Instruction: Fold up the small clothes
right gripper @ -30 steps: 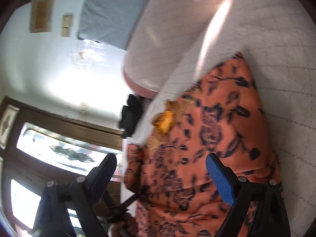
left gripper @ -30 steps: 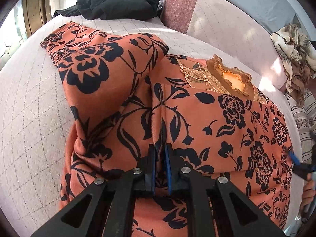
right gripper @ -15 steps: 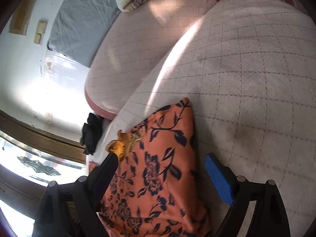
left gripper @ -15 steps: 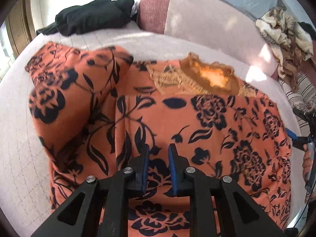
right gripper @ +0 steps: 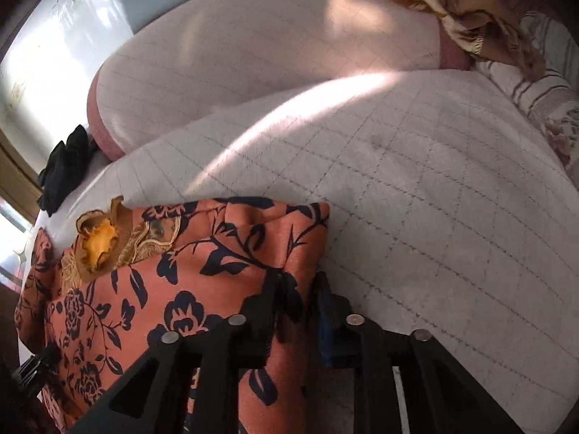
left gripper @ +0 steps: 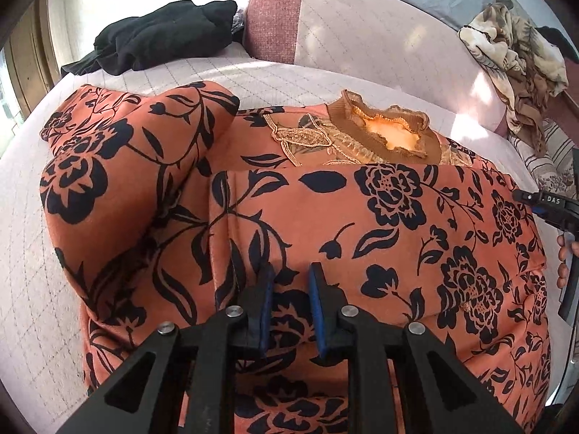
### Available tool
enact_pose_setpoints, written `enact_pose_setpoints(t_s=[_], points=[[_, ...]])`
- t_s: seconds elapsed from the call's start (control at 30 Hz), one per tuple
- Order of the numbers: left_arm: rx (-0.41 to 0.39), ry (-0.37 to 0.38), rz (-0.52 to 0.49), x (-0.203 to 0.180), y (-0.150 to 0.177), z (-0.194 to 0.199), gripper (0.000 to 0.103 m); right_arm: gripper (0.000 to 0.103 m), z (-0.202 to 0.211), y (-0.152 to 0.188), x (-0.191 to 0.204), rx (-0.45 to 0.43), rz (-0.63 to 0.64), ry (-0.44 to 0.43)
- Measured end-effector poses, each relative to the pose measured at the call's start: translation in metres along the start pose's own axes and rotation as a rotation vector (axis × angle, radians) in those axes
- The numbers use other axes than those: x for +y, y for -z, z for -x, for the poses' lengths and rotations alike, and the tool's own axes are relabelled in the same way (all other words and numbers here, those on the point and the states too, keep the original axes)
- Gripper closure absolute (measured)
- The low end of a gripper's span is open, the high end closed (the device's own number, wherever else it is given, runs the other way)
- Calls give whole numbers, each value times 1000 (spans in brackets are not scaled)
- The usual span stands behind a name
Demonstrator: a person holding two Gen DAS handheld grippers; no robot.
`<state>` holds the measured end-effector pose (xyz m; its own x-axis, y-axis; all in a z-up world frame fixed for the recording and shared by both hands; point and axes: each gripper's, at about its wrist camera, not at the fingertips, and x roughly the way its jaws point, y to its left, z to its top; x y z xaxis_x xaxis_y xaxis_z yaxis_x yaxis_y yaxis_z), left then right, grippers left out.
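An orange top with dark floral print lies on a quilted sofa seat, its frilled collar toward the backrest and its left sleeve folded in. My left gripper hovers over the garment's lower middle, jaws slightly apart with no cloth between them. My right gripper has narrowed its jaws around the garment's right edge, fabric bunched between the pads. The right gripper also shows at the right edge of the left wrist view.
A black garment lies at the back left of the seat. A beige patterned cloth drapes over the backrest at right, above striped fabric. The quilted seat stretches to the right of the top.
My left gripper opened and let go of the fabric. My right gripper swung down to the garment's right edge and closed from wide open onto the cloth.
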<state>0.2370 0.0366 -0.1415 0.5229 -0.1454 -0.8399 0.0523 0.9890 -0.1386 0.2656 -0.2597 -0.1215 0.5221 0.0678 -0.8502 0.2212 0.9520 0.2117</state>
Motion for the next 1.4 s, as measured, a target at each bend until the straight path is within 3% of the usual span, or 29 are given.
enact_pose_setpoints(t_s=[0.07, 0.17, 0.27, 0.3, 0.33, 0.37, 0.43, 0.6, 0.63, 0.67, 0.7, 0.77, 0.87, 0.9, 0.97, 1.03, 1.07, 1.13, 1.3, 1.4], points=[[1, -1, 0, 0, -1, -1, 84, 34, 26, 3, -5, -67, -52, -12], [-6, -16, -11, -2, 0, -1, 84, 34, 65, 17, -3, -122, -103, -188], [5, -24, -17, -4, -2, -1, 83, 30, 62, 37, 6, -41, -156, -443], [10, -23, -15, -4, -3, -1, 83, 29, 49, 46, 3, 7, -179, -456], [17, -20, -13, -3, -4, -1, 83, 30, 29, 56, -3, 72, -207, -387], [26, -19, -14, -4, -5, -1, 83, 42, 13, 66, -16, 121, -273, -358], [34, -16, -22, -3, -7, -1, 83, 42, 28, 67, -25, 66, -364, -402], [28, -22, -30, -4, -5, -2, 83, 26, 60, 47, 2, -34, -235, -503], [26, -24, -33, -4, -5, -2, 83, 18, 51, 50, 0, -32, -244, -491], [26, -22, -36, -5, -5, -2, 83, 14, 31, 56, -6, 15, -274, -419], [30, -17, -40, -4, -5, -1, 83, 18, 9, 64, -16, 94, -329, -364], [29, 5, -32, 0, -8, 4, 82, 20, 24, 63, -21, 35, -338, -378], [-33, 35, 23, 17, -14, 24, 82, 19, 55, 37, -2, -62, -253, -435], [-61, 56, 47, 26, -15, 32, 80, 18, 59, 28, 2, -97, -236, -434], [-118, 95, 123, 54, -19, 51, 62, 6, 46, 16, -1, -120, -234, -405], [-163, 101, 217, 95, -26, 64, 54, 6, 1, 19, -11, 56, -289, -254], [-176, 106, 263, 119, -31, 68, 54, 8, -12, 25, -10, 108, -313, -226], [-181, 104, 358, 170, -43, 69, 52, 9, 10, 38, 0, -2, -225, -237], [-168, 121, 679, 302, -70, 40, 52, 9, 59, 86, 21, -106, -156, -308], [-136, 103, 736, 338, -88, 14, 53, 9, 72, 110, 33, -128, -108, -313]])
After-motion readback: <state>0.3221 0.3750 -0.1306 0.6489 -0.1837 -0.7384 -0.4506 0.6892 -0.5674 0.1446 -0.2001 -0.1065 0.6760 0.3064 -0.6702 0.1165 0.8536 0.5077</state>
